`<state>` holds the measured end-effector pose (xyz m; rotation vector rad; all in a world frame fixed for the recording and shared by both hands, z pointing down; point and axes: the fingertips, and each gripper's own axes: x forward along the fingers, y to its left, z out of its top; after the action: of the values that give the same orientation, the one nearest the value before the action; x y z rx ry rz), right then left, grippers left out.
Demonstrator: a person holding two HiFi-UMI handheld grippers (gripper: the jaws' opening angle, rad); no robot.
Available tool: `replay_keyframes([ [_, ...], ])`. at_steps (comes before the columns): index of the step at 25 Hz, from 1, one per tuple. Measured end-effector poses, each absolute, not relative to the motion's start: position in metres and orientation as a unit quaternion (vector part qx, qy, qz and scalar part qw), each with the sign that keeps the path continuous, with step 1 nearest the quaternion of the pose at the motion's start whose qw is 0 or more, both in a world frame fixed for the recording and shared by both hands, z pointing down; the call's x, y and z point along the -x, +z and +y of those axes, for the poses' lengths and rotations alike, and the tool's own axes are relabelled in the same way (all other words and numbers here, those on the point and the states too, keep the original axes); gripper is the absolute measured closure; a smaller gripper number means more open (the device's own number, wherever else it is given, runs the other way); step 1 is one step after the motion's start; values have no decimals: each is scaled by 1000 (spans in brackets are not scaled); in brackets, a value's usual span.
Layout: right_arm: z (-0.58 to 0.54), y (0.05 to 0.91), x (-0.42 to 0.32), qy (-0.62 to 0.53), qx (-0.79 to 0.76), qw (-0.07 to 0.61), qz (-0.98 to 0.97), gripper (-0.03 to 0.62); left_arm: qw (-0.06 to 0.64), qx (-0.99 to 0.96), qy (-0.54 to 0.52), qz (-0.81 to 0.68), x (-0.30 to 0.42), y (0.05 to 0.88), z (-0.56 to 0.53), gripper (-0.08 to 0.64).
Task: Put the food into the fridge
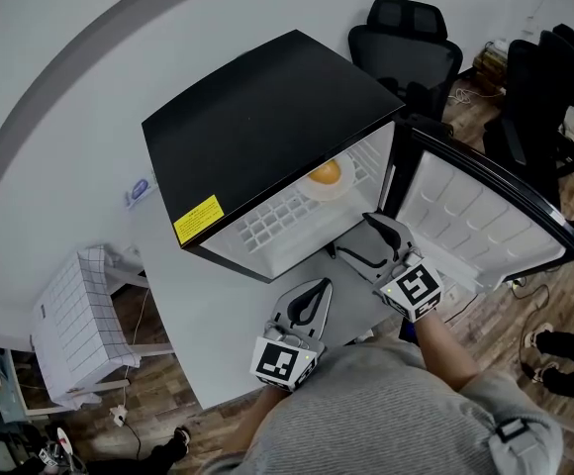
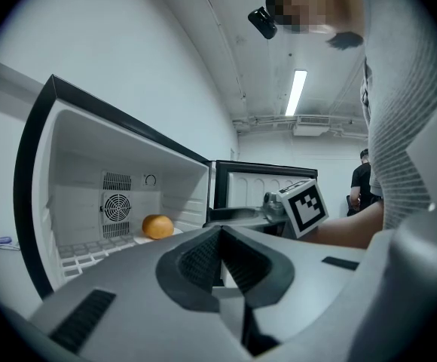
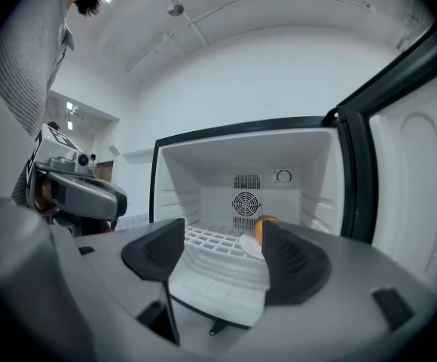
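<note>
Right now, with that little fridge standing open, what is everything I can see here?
fridge: one, black outside, white inside, on the table, door swung open
orange: one, orange, on the plate inside the fridge
plate: one, white, on the fridge's rack
label: one, yellow, on the fridge's top near the front edge
table: one, pale grey, under the fridge
office chairs: at least two, black, beyond the fridge
basket: one, white with a grid pattern, left of the table
bystander: one, dark clothes, beyond the door
left hand-held gripper: one, grey, shut and empty, before the fridge
right hand-held gripper: one, grey, open and empty, at the fridge's opening
</note>
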<state>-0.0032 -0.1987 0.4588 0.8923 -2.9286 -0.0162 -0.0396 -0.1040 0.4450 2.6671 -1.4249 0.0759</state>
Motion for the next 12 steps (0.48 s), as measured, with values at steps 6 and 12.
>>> replay_keyframes([
  [6, -182, 446, -6, -8, -302, 10, -953, 304, 55, -880, 27, -471, 38, 446, -105, 549],
  [12, -180, 432, -11, -24, -309, -8, -951, 435, 48, -881, 21, -471, 33, 438, -107, 549],
])
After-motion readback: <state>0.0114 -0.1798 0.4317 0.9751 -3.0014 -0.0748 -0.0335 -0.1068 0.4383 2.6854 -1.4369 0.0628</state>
